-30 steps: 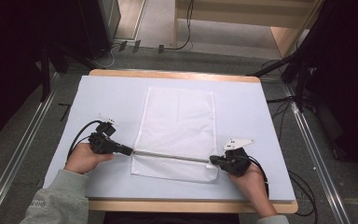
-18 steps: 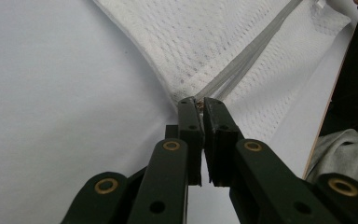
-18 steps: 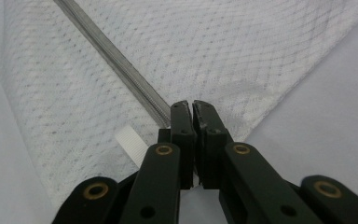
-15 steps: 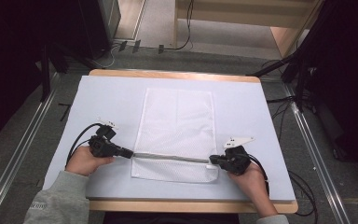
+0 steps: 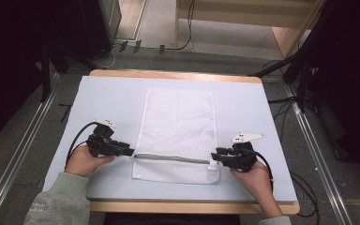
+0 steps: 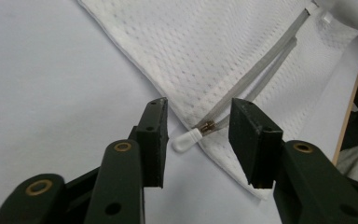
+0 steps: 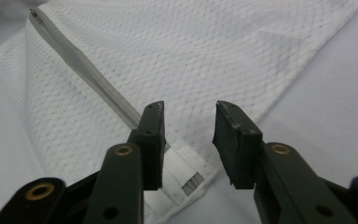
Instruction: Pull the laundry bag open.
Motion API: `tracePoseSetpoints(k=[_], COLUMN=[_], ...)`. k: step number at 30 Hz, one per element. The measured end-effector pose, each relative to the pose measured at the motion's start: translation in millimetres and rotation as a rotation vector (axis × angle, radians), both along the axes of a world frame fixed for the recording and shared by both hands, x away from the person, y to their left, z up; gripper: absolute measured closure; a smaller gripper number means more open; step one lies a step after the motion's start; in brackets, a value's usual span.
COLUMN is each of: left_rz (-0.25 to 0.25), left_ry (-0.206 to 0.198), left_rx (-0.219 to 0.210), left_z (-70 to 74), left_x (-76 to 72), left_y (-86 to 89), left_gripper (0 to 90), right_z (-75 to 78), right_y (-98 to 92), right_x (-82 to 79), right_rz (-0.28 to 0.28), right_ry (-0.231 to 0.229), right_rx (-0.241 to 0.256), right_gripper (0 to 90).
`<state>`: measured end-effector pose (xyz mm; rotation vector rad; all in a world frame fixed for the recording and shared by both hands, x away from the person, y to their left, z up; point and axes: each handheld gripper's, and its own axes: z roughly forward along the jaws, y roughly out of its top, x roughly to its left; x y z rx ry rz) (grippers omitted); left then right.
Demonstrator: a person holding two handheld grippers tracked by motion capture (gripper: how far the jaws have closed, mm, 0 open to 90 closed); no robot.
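Note:
A white mesh laundry bag (image 5: 178, 126) lies flat in the middle of the table, its grey zipper (image 5: 171, 158) running across near the front edge. My left gripper (image 5: 130, 152) is open at the bag's left edge; in the left gripper view the white zipper pull (image 6: 186, 140) lies on the table between its jaws, untouched. My right gripper (image 5: 214, 156) is open at the bag's right front corner, jaws on either side of the zipper's end tab (image 7: 186, 175). The zipper (image 7: 88, 74) looks nearly closed, pull at the left end.
The table (image 5: 117, 101) has a pale blue-white cover and a wooden rim. Cables trail from both grippers. Dark equipment and floor cables stand beyond the table's far edge. A sleeve (image 5: 58, 199) comes in at bottom left.
Both grippers have drawn slightly apart from the bag's ends. The left gripper's jaws now stand open around the pull; the bag itself has not moved.

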<state>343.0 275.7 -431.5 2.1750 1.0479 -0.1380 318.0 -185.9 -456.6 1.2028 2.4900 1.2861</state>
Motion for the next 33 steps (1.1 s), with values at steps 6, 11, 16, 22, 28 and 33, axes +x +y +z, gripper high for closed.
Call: tracePoseSetpoints(k=[6, 11, 16, 22, 28, 33], left_rz=[0.059, 0.109, 0.149, 0.198, 0.226, 0.237], left_ry=[-0.087, -0.126, -0.158, -0.178, -0.193, -0.199], left_rx=[0.015, 0.018, 0.044, 0.053, 0.069, 0.077], left_z=[5.6, 8.5, 9.1, 8.7, 7.6, 5.7], left_x=[0.7, 1.7, 3.7, 5.7, 6.7, 7.0], left_y=[6.6, 15.3, 25.2, 36.4, 45.1, 48.7], left_gripper=[43.2, 38.5, 36.3, 35.3, 34.3, 33.4], right_z=[1.3, 0.4, 1.0, -0.2, -2.8, -5.8], right_y=[-5.8, -12.5, -21.0, -35.6, -49.1, -55.8], right_x=[3.5, 6.4, 9.2, 14.3, 19.6, 25.3], right_rz=[-0.034, -0.071, -0.092, -0.126, -0.171, -0.192], right_ry=[-0.034, -0.051, -0.070, -0.084, -0.083, -0.080], right_rx=[0.003, 0.008, 0.001, 0.001, 0.006, 0.010], right_gripper=[48.5, 40.3, 37.3, 35.1, 34.2, 33.6])
